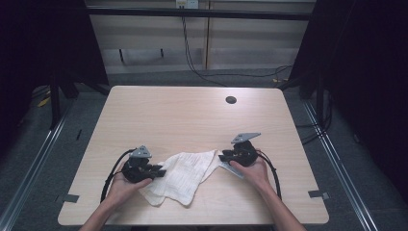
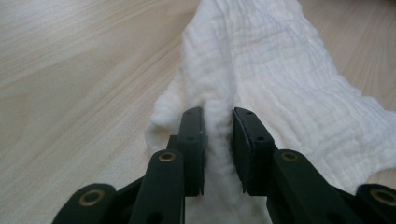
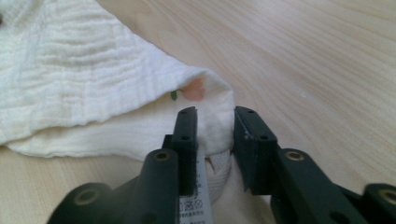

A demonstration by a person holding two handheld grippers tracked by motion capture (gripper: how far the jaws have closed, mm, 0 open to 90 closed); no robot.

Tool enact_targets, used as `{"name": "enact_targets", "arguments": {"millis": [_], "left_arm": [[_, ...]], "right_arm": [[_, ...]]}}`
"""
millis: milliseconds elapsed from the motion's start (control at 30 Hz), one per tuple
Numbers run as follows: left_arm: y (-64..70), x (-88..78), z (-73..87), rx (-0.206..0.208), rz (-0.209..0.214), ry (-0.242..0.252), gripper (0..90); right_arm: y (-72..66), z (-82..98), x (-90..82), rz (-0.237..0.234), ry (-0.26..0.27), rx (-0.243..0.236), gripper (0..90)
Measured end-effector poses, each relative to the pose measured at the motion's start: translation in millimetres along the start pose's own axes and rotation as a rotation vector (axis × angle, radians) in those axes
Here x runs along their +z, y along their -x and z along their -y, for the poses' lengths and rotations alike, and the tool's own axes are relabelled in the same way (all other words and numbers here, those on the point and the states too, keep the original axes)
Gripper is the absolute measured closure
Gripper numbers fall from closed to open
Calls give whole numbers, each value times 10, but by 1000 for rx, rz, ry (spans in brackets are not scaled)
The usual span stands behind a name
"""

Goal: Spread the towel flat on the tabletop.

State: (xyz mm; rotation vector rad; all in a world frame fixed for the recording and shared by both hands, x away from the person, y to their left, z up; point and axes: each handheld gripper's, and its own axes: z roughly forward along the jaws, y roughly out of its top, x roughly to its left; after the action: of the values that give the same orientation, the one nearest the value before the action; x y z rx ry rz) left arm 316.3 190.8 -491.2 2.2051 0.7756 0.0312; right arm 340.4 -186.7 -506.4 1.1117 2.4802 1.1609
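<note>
A crumpled white cloth (image 1: 183,175) lies on the light wooden table (image 1: 192,115) near its front edge, between my two hands. At the cloth's left side, my left gripper (image 1: 161,172) has a raised fold of cloth (image 2: 280,70) filling the gap between its jaws (image 2: 218,116). My right gripper (image 1: 222,156) is at the cloth's upper right corner. In the right gripper view that corner (image 3: 70,70), with a small pink mark (image 3: 195,89) and a care label (image 3: 201,196), sits between the jaws (image 3: 215,114) and touches both pads.
A round dark cable hole (image 1: 231,100) is set in the table's far right part. Bare wood stretches behind the cloth. Tape marks (image 1: 318,194) sit at the front corners. Dark curtains and a metal frame flank the table.
</note>
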Motion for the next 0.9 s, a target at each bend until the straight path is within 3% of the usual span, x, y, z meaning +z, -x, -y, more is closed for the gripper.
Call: {"name": "enact_targets", "arguments": {"millis": [67,233,367,433,467,600,633,667,767,833,867,900], "left_arm": [[-8,-1,2,0,4,1,734],[-19,-2,-11,0,-6,0,707],[-30,-27,-9,2,-8,18,644],[-23,-54,-17,11,11,32,628],[-16,-76,-24,24,-2,38,620],[-7,-205,-60,7,4,96,559],[-3,-238,-66,-12,29,113,552],[29,-318,-84,-28,99,143,559],[113,-364,-104,2,91,152,622],[219,-337,-111,31,127,146,646],[347,-261,-123,71,152,110,675],[347,-261,-123,71,152,110,692]], "right_arm": [[-9,-4,14,24,6,-11,792],[20,-31,26,24,6,19,862],[16,-36,20,22,16,36,871],[21,-33,17,8,25,46,874],[21,-35,14,2,28,48,875],[31,-45,-22,-28,50,70,875],[29,-50,-36,-27,49,72,875],[39,-51,-59,-34,56,82,875],[54,-47,-74,-30,58,85,875],[57,-47,-82,-28,57,85,875],[51,-54,-78,-25,53,79,875],[51,-54,-78,-25,53,79,875]]}}
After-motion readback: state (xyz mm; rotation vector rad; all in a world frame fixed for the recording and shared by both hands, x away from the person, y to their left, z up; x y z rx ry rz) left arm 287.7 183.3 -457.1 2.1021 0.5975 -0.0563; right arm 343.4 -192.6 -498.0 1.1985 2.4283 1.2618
